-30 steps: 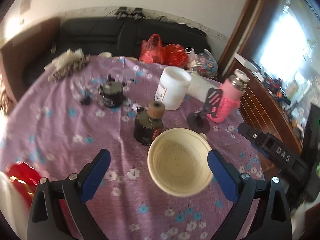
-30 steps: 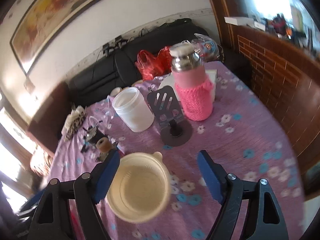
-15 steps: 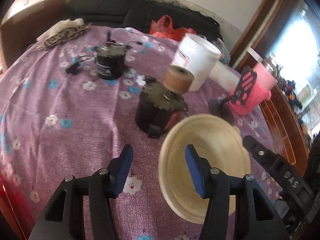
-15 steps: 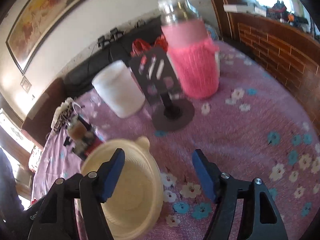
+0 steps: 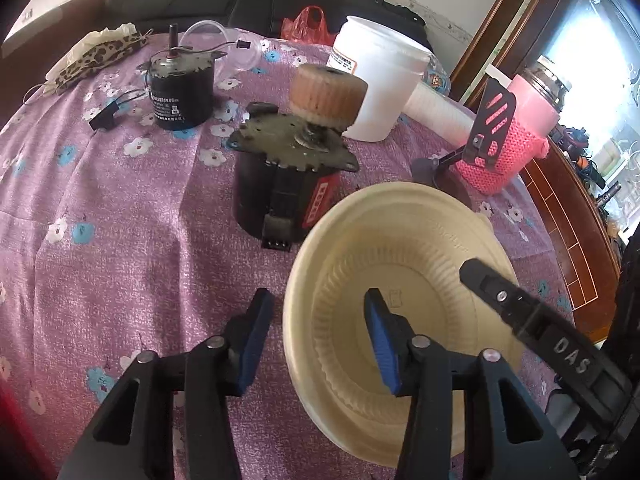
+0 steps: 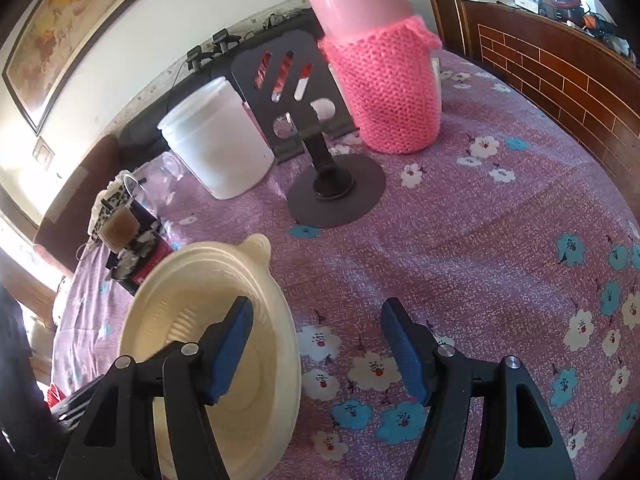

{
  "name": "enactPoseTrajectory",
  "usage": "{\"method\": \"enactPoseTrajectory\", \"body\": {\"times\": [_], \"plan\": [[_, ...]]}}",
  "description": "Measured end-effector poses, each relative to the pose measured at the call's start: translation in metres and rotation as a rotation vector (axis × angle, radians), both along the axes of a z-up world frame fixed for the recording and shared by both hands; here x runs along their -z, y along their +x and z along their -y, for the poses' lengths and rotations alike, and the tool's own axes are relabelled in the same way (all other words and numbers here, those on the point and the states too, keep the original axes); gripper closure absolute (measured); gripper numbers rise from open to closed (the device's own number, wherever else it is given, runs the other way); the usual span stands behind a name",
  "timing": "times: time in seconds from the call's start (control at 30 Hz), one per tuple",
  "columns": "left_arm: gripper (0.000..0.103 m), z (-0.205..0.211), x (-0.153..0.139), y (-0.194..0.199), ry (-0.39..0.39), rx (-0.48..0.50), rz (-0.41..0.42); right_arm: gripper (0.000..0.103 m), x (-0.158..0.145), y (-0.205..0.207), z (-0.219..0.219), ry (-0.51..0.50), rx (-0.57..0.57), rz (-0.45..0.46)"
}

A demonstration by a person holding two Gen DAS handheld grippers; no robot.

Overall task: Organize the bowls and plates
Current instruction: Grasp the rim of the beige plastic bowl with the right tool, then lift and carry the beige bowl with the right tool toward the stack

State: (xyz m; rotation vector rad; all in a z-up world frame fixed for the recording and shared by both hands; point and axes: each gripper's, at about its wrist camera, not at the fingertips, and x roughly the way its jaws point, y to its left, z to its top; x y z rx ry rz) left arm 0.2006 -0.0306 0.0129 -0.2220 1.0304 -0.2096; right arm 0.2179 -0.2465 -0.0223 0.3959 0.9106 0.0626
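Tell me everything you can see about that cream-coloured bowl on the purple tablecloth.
The cream bowl is round and shallow, looks like thin moulded plastic or pulp, with fine ribs around its inner wall, a flat base and a small tab on its far rim. It appears empty and sits on the flowered purple tablecloth, just in front of a black motor. The left gripper straddles its near-left rim, one finger inside; the right gripper straddles the opposite rim. Both have just been closing; the pads don't visibly press yet.

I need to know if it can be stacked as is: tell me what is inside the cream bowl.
The cream bowl holds only gripper fingers: one blue pad of the left gripper and one of the right gripper. Bare ribbed wall elsewhere; the pads hide some of the floor.
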Motion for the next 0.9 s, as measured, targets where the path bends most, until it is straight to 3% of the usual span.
{"method": "enactPoseTrajectory", "body": {"times": [0.1, 0.47, 0.6, 0.9], "plan": [[0.074, -0.002, 0.001, 0.000, -0.005, 0.001, -0.004, 0.051, 0.002, 0.001, -0.008, -0.027, -0.019, -0.005], [0.089, 0.004, -0.001, -0.002, -0.008, 0.037, -0.003, 0.051, 0.002, -0.002, -0.012, -0.045, -0.019, -0.002], [0.089, 0.008, -0.005, -0.006, -0.012, 0.048, 0.012, 0.053, 0.002, -0.002, -0.012, -0.027, -0.024, -0.009], [0.089, 0.009, -0.006, -0.008, 0.006, 0.047, 0.025, 0.073, 0.001, -0.004, -0.012, -0.003, -0.024, -0.009]]}}
